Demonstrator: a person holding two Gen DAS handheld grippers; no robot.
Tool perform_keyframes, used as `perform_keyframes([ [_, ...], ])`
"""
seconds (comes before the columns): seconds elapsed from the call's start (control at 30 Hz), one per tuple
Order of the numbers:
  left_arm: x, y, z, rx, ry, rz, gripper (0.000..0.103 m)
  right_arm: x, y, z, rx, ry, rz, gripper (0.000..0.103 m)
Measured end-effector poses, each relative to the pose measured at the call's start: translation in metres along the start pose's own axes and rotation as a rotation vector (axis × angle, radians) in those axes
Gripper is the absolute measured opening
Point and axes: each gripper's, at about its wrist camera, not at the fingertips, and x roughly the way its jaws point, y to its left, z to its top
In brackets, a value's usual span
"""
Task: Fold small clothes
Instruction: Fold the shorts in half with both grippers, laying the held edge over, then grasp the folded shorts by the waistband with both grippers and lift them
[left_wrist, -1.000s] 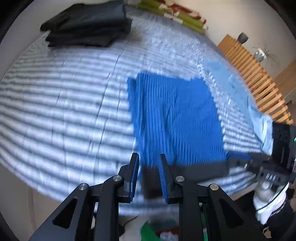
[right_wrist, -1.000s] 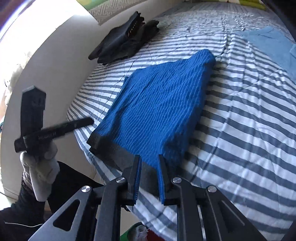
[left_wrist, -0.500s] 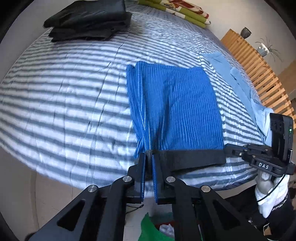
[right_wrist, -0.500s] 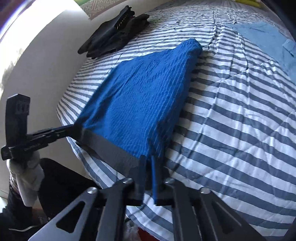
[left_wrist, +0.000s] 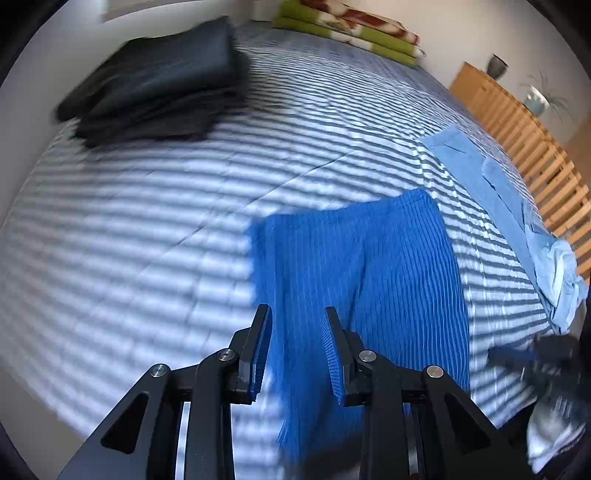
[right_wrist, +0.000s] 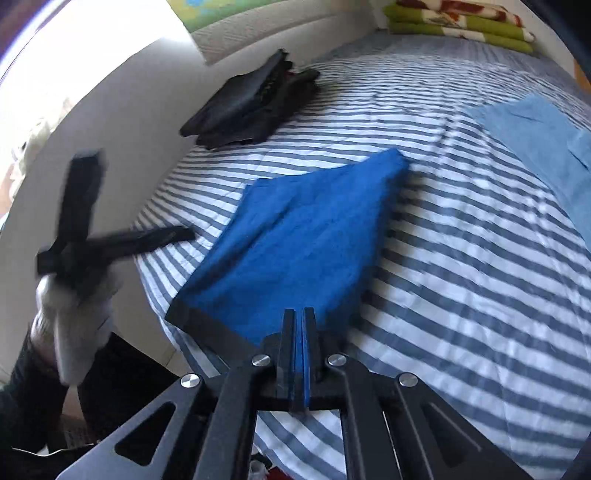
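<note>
Blue ribbed shorts (left_wrist: 369, 277) with a black waistband lie flat on the striped bed (left_wrist: 147, 221). My left gripper (left_wrist: 296, 310) hovers open over their near left part with nothing between its fingers. In the right wrist view the shorts (right_wrist: 306, 240) stretch away from my right gripper (right_wrist: 299, 314), which is shut on the near right corner of the waistband. The left gripper (right_wrist: 177, 232) shows there blurred, off the shorts' left edge, held by a gloved hand (right_wrist: 74, 306). The right gripper (left_wrist: 509, 354) is a blur at the right of the left wrist view.
A stack of folded black clothes (left_wrist: 155, 85) sits at the bed's far left corner. A light blue garment (left_wrist: 498, 192) lies along the right side, by a wooden slatted frame (left_wrist: 524, 125). A green and red blanket (right_wrist: 458, 18) lies at the head. The bed's near edge is just below the waistband.
My left gripper has let go of the waistband, opened and swung away to the left. My right gripper stays shut on the waistband's right corner. The shorts have settled flat on the bed.
</note>
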Motion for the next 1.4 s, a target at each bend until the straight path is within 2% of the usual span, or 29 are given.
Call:
perform_keyframes([
  [0.07,0.019,-0.009,0.009,0.031,0.017,-0.013,0.030,0.013,0.003,-0.002,-0.011,0.028,0.034,0.004],
  [0.1,0.028,-0.011,0.013,0.050,0.018,0.028,0.030,0.020,0.004,-0.005,-0.020,0.056,0.030,0.004],
  [0.17,0.045,-0.012,0.019,0.098,0.000,0.226,0.030,0.029,0.004,-0.012,-0.029,0.099,0.011,0.004],
  [0.2,0.051,-0.003,0.021,0.082,0.001,0.287,0.030,0.036,0.000,-0.017,-0.022,0.129,0.008,0.004],
  [0.27,0.051,0.018,0.024,0.013,-0.001,0.321,0.032,0.043,-0.008,-0.022,-0.002,0.165,0.011,0.004],
  [0.3,0.047,0.028,0.024,-0.013,-0.008,0.364,0.031,0.042,-0.011,-0.023,0.004,0.164,0.027,0.004],
  [0.33,0.041,0.035,0.022,-0.022,-0.016,0.371,0.031,0.039,-0.014,-0.023,0.012,0.163,0.039,0.004],
  [0.4,0.027,0.044,0.017,-0.053,-0.031,0.326,0.031,0.027,-0.019,-0.018,0.024,0.136,0.062,0.004],
  [0.43,0.019,0.047,0.013,-0.066,-0.029,0.278,0.032,0.018,-0.022,-0.014,0.032,0.104,0.062,0.010],
  [0.47,0.012,0.049,0.008,-0.073,-0.024,0.225,0.038,0.012,-0.026,-0.011,0.040,0.076,0.054,0.016],
  [0.5,0.008,0.050,0.003,-0.074,-0.012,0.175,0.051,0.004,-0.032,-0.007,0.057,0.037,0.041,0.030],
  [0.53,0.006,0.049,-0.001,-0.077,0.002,0.134,0.056,0.000,-0.038,-0.003,0.073,0.008,0.034,0.040],
  [0.57,0.006,0.051,-0.005,-0.093,0.015,0.089,0.062,-0.002,-0.044,0.002,0.093,-0.010,0.030,0.041],
  [0.67,0.014,0.053,-0.012,-0.155,0.061,-0.031,0.062,0.005,-0.060,0.013,0.159,-0.011,0.056,0.041],
  [0.77,0.020,0.056,-0.015,-0.182,0.071,-0.065,0.060,0.016,-0.073,0.019,0.205,-0.002,0.062,0.041],
  [0.83,0.023,0.055,-0.018,-0.187,0.069,-0.074,0.057,0.024,-0.078,0.024,0.231,0.004,0.081,0.041],
  [0.9,0.025,0.053,-0.021,-0.176,0.070,-0.068,0.047,0.030,-0.081,0.027,0.242,0.010,0.083,0.041],
  [1.07,0.031,0.051,-0.016,-0.150,0.086,-0.079,0.036,0.040,-0.088,0.023,0.274,0.028,0.126,0.040],
  [1.23,0.036,0.043,-0.018,-0.117,0.090,-0.087,0.016,0.052,-0.086,0.026,0.261,0.049,0.152,0.026],
  [1.27,0.037,0.042,-0.018,-0.114,0.092,-0.099,0.008,0.053,-0.085,0.025,0.259,0.055,0.157,0.024],
  [1.33,0.038,0.041,-0.020,-0.130,0.084,-0.120,0.005,0.057,-0.086,0.025,0.270,0.063,0.172,0.014],
  [1.4,0.038,0.042,-0.021,-0.143,0.073,-0.125,0.004,0.057,-0.089,0.024,0.290,0.058,0.201,0.008],
])
